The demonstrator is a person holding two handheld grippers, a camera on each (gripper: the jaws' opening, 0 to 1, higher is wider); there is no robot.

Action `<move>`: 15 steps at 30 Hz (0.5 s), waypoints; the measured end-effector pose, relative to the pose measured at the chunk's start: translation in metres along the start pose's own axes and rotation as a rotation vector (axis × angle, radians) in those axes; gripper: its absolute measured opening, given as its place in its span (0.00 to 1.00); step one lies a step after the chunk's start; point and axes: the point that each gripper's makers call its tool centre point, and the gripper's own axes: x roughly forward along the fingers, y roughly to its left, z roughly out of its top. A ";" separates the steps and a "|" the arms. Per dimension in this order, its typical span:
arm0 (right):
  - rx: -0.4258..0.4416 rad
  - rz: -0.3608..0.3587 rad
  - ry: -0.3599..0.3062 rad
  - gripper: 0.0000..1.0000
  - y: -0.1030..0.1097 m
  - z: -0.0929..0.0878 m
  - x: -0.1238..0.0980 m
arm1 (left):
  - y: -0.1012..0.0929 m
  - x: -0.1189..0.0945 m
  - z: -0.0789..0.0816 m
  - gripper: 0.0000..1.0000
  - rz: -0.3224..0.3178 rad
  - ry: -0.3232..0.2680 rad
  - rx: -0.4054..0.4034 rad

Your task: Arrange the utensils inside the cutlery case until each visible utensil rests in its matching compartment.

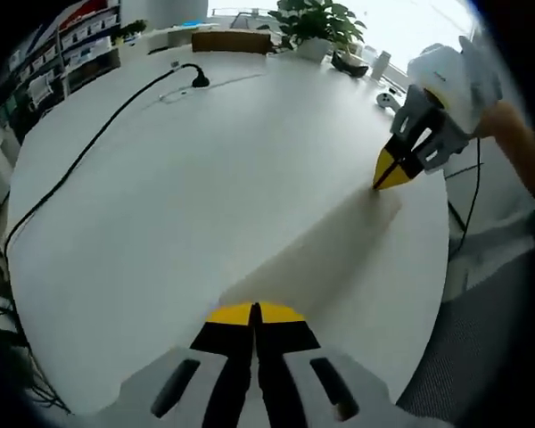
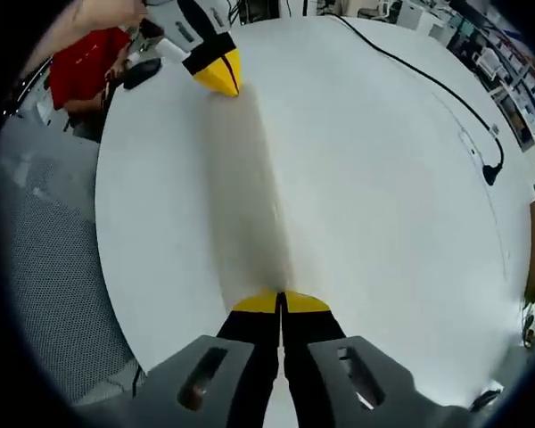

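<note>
White table [image 1: 205, 178]; both tools closed; plant [image 1: 316, 22] in left gripper view

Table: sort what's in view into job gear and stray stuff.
For the job:
- left gripper, fingers shut
- right gripper, fingers shut
- white table
No utensils or cutlery case visible.

Lying about:
- black cable
- potted plant
- shelves
- grey carpet

Table [image 1: 205, 196] open between tools; black cable [image 1: 89, 147] along far edge.
</note>
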 end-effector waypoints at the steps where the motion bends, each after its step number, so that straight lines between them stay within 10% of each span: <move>1: -0.001 -0.003 0.009 0.00 0.001 0.000 0.001 | -0.002 0.001 0.000 0.00 0.008 0.016 0.012; 15: 0.014 0.017 0.023 0.00 -0.003 0.001 0.002 | 0.001 0.000 0.000 0.00 0.002 0.031 -0.003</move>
